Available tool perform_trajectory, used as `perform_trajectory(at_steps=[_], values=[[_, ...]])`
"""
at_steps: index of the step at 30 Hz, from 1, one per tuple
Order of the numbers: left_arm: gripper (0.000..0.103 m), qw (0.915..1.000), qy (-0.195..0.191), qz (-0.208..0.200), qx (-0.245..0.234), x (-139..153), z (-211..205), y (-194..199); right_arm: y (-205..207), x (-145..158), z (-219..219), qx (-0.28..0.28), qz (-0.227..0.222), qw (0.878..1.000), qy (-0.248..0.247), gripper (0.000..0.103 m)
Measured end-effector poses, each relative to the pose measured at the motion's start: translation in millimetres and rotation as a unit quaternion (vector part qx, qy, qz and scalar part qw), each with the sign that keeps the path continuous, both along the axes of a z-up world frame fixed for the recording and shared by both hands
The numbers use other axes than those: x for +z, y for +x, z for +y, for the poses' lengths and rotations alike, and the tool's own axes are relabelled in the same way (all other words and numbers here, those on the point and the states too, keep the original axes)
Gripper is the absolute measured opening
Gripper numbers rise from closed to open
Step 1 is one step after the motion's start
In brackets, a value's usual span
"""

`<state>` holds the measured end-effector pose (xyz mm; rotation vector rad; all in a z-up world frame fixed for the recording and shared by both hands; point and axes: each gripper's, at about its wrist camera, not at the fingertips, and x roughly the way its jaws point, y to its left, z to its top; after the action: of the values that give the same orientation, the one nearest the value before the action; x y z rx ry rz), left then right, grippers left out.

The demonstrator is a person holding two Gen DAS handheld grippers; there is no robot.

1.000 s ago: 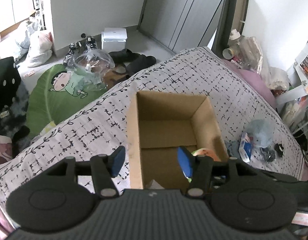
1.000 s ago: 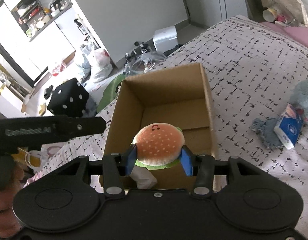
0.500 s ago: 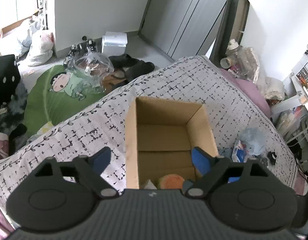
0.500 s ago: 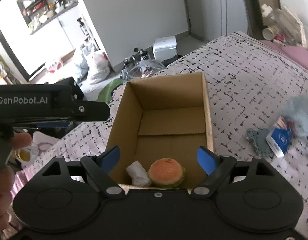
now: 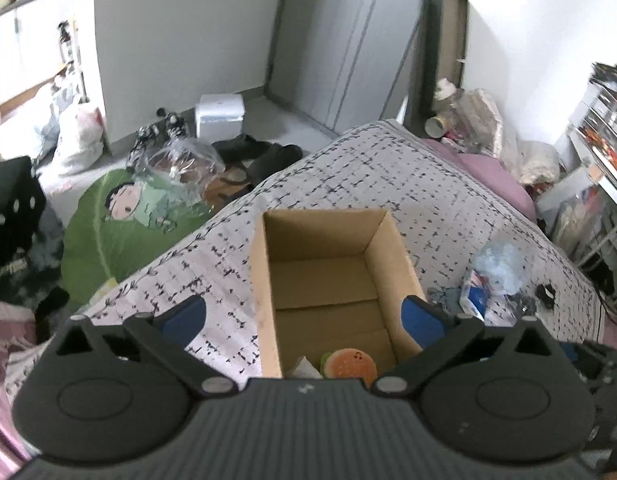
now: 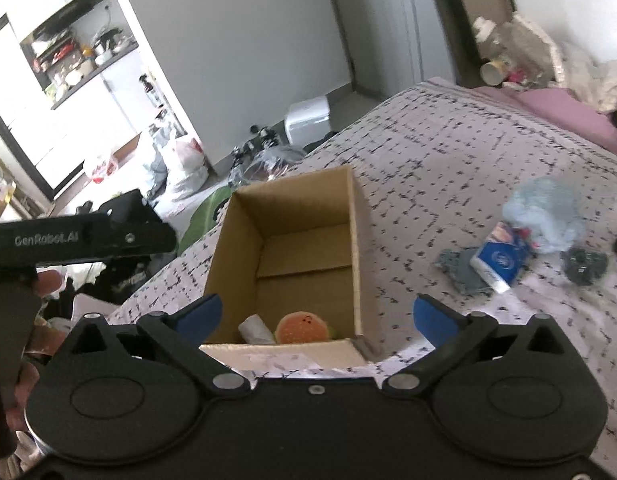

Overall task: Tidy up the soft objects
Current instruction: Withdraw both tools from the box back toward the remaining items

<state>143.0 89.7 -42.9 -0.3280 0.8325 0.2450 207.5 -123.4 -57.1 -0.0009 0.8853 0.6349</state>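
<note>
An open cardboard box [image 5: 264,280] [image 6: 360,248] stands on the patterned bedspread. A plush hamburger [image 5: 350,363] [image 6: 302,326] lies on the box floor at its near end, beside a white soft item [image 6: 254,329]. My left gripper [image 5: 302,316] is open and empty above the near end of the box. My right gripper [image 6: 316,316] is open and empty, raised above the near edge of the box. A pale blue fluffy item [image 6: 544,212] [image 5: 500,264], a blue and white pack [image 6: 498,258] and a grey cloth [image 6: 460,270] lie on the bed to the right of the box.
The left gripper's body [image 6: 80,236] and the hand holding it show at the left of the right wrist view. A small dark item [image 6: 584,266] lies right of the pack. Off the bed's far edge are a green cartoon cushion [image 5: 108,232], bags and a white box [image 5: 220,114].
My right gripper opened and let the plush hamburger drop into the box, then rose and drew back. My left gripper opened wider and lifted.
</note>
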Motion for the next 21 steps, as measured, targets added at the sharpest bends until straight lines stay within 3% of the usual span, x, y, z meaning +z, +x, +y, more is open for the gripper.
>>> perform_trajectory(at_steps=[11, 16, 21], values=[[0.103, 0.9962, 0.022, -0.019, -0.082, 37, -45, 2, -2, 21, -56, -0.040, -0.020, 0.999, 0.010, 0.103], [0.103, 0.9950, 0.019, -0.019, -0.096, 44, -61, 7, -3, 27, -82, -0.064, -0.027, 0.997, 0.018, 0.103], [0.103, 0.9928, 0.041, -0.006, -0.113, 45, -80, 17, -4, 30, -108, -0.083, -0.032, 0.996, 0.021, 0.103]])
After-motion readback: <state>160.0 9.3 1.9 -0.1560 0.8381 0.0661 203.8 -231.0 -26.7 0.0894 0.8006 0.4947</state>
